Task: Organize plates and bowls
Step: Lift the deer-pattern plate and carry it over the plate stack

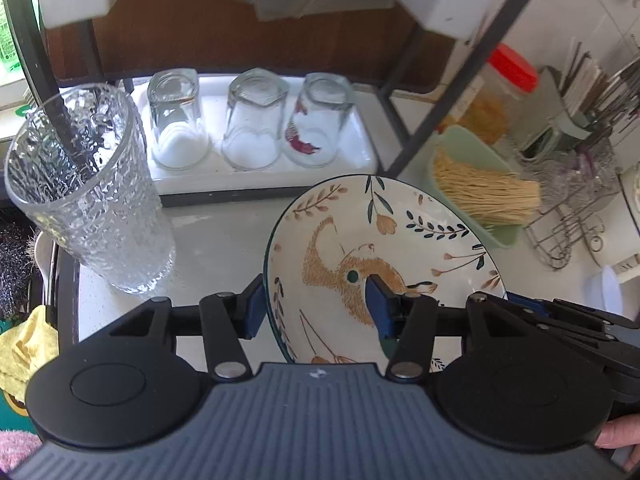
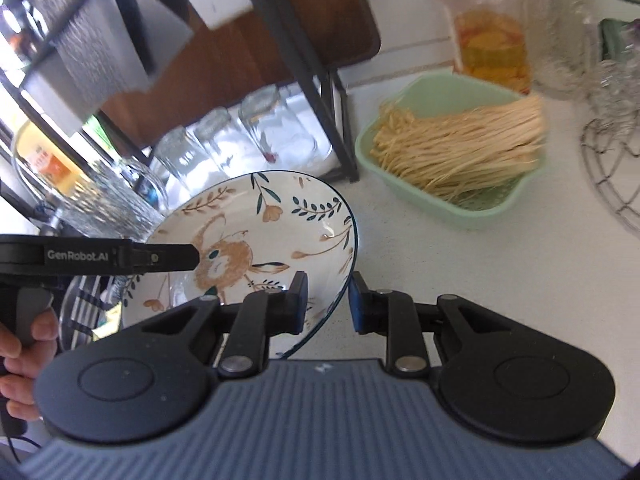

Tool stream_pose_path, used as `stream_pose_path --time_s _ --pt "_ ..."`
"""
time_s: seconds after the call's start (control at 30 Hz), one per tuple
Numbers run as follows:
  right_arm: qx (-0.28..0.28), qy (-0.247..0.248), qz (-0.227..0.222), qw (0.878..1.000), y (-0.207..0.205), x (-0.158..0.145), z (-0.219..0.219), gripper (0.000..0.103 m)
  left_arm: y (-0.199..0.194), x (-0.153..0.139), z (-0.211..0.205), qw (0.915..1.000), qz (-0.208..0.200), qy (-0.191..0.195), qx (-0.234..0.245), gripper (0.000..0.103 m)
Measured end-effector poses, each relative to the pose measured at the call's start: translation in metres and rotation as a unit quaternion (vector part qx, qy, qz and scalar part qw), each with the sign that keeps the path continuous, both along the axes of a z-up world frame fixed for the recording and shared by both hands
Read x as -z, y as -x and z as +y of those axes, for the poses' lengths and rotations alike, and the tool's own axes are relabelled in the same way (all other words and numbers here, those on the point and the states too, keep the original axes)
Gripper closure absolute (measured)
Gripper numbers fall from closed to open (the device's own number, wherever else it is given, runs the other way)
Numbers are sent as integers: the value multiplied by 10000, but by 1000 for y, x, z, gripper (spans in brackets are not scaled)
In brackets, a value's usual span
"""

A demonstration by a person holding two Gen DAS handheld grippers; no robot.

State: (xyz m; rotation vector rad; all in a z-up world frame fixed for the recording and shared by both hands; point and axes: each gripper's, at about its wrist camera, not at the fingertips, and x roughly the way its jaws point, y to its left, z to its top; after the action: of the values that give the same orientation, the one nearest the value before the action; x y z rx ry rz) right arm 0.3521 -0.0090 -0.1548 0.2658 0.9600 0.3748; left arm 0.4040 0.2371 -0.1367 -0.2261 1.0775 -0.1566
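A white bowl with a brown rabbit and leaf pattern is held tilted above the white counter. My left gripper straddles its left rim, one blue pad outside and one inside, with a wide gap between the pads. In the right wrist view the same bowl shows with my right gripper straddling its right rim, the pads close to the rim. The left gripper's body reaches over the bowl from the left.
A tall textured glass stands left. Three upturned glasses sit on a white tray under a black rack. A green basket of noodles, a red-lidded jar and a wire rack are at the right.
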Motion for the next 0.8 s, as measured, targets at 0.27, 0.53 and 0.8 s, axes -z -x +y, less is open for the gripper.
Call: stream_pose_path --time_s 0.27,0.53,0.8 --pt "251 -166 -180 9994 40 -30 -35 78 43 -30 -34 9999 -80 76 59 45" --pt "482 -194 -232 9984 82 -41 -70 78 78 -29 -68 9995 -28 151 281 45" --pt "669 -27 -161 9976 119 -27 -88 78 96 -9 -94 9974 225 103 680 45"
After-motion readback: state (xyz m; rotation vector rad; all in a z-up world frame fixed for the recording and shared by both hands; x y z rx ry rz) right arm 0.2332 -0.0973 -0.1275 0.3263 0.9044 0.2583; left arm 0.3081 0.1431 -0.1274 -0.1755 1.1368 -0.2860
